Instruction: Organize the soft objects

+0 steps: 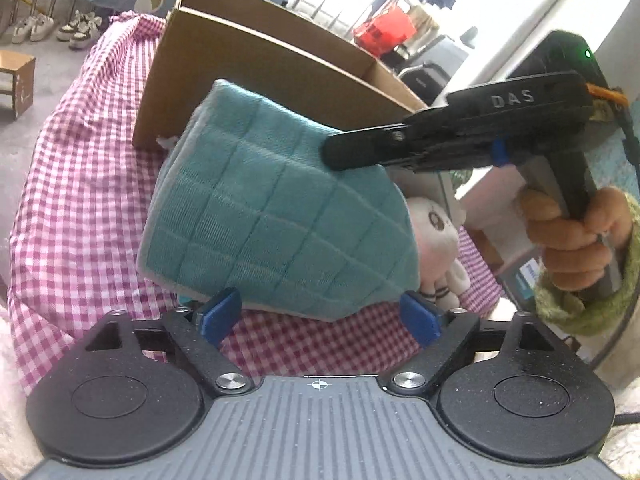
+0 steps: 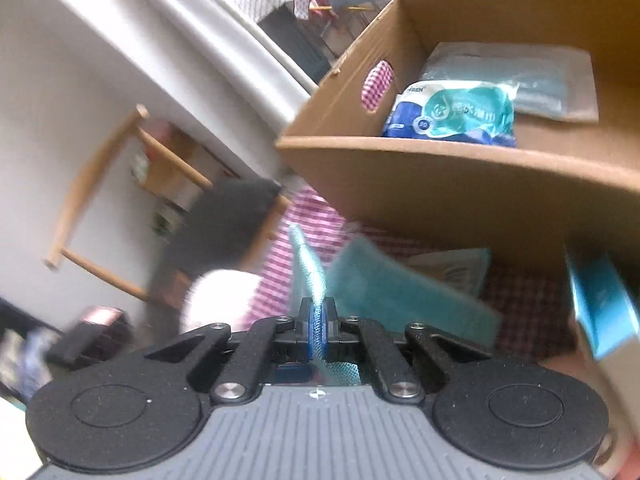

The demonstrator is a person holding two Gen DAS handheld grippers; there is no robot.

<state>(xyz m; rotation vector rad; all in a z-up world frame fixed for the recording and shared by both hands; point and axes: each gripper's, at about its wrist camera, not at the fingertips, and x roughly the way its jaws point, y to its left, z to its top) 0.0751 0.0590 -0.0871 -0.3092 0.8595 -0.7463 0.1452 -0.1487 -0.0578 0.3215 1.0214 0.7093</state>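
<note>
A: We start with the biggest thing. The cardboard box (image 2: 460, 168) fills the upper right of the right wrist view, and it stands on the checked cloth (image 1: 80, 200) that covers the surface. Inside we see already a blue-and-teal packet (image 2: 452, 114) and a flat clear bag (image 2: 520, 76) behind it. So we judge a part of the tidying is done.

B: And what do we hold now?

A: The teal quilted cloth (image 1: 272, 208). In the left wrist view it hangs in the middle of the frame, in front of the box. The right gripper (image 1: 344, 152) comes in from the right and its jaws are closed tight on the upper edge of the cloth. In its own view we see the teal fabric pinched between the blue pads (image 2: 312, 328).

B: And the left gripper (image 1: 320, 316)?

A: Its jaws stand wide apart at the bottom of the frame, just under the lower edge of the cloth. They press on nothing.

B: What is left?

A: This cloth is not yet in the box, we think. Also a small white plush toy (image 1: 436, 236) lies on the checked cloth, right of centre, partly behind the teal cloth. It waits for its turn.
</note>
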